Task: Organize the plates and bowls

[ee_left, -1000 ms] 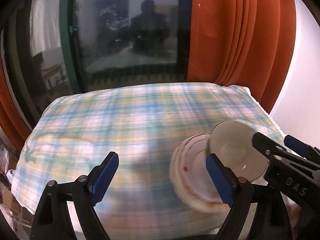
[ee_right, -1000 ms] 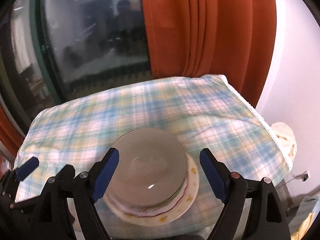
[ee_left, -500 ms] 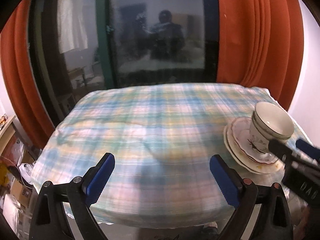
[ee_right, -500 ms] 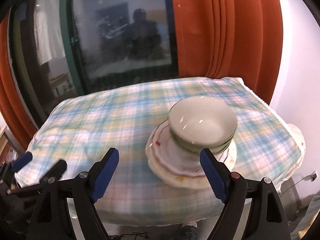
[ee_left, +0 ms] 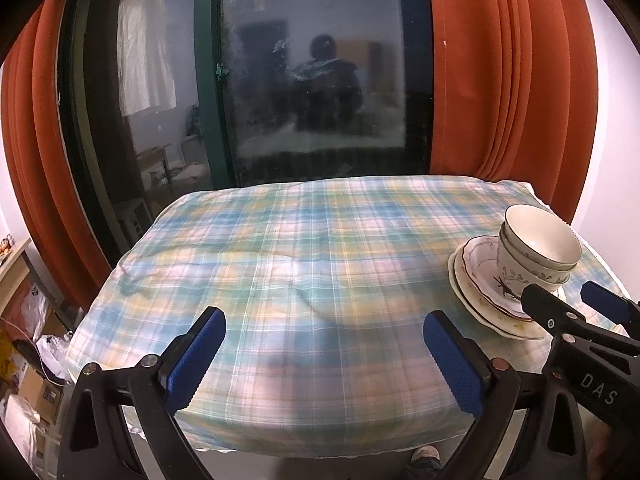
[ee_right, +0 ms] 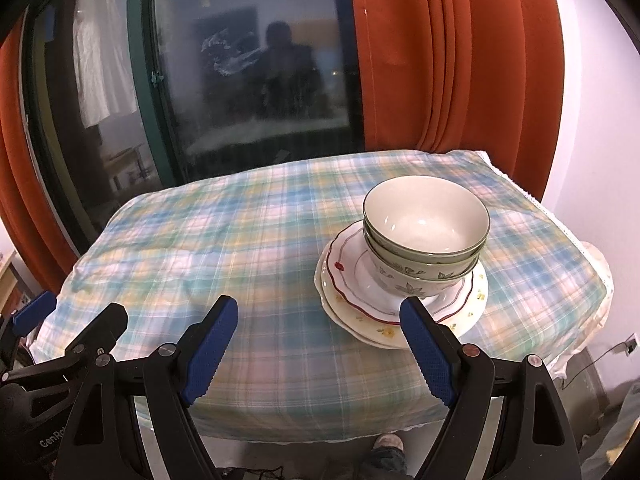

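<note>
A lived-in room at home — rust-orange curtains (ee_right: 440,60) hang beside a dark glass door (ee_right: 248,72) with a green frame, its pane reflecting the room and a seated person. A checked tablecloth (ee_left: 304,264) covers the worktop, floral crockery (ee_right: 404,264) stacked on it. A white garment (ee_left: 144,48) hangs at the left — boxes and bags (ee_left: 28,360) crowd the floor.

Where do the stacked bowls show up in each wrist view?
Left wrist: stacked bowls at far right, on the plates.
Right wrist: stacked bowls right of centre, on the plates.
Shared landmark: the orange curtain behind the table.
</note>
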